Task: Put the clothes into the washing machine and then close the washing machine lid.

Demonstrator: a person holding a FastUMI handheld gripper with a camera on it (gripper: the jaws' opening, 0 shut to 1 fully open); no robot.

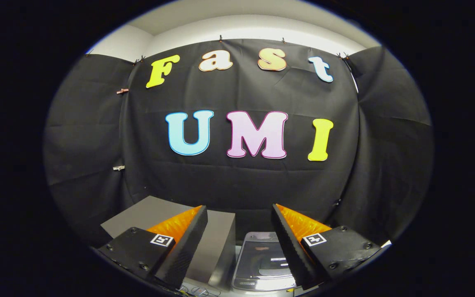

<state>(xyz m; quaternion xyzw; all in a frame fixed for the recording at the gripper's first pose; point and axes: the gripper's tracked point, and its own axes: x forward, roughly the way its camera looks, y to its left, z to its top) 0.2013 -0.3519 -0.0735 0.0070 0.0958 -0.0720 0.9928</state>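
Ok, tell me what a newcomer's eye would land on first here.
First the tongs, their two fingers spread wide apart with nothing between them. Below and just beyond them sits the washing machine, its lid looking closed. A grey box stands beside it, behind the left finger, against the black cloth wall.

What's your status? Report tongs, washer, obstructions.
Tongs open, holding nothing, aimed at the booth wall. Washing machine below between the fingers, lid state unclear. Grey box beside it. Clothes not sighted.
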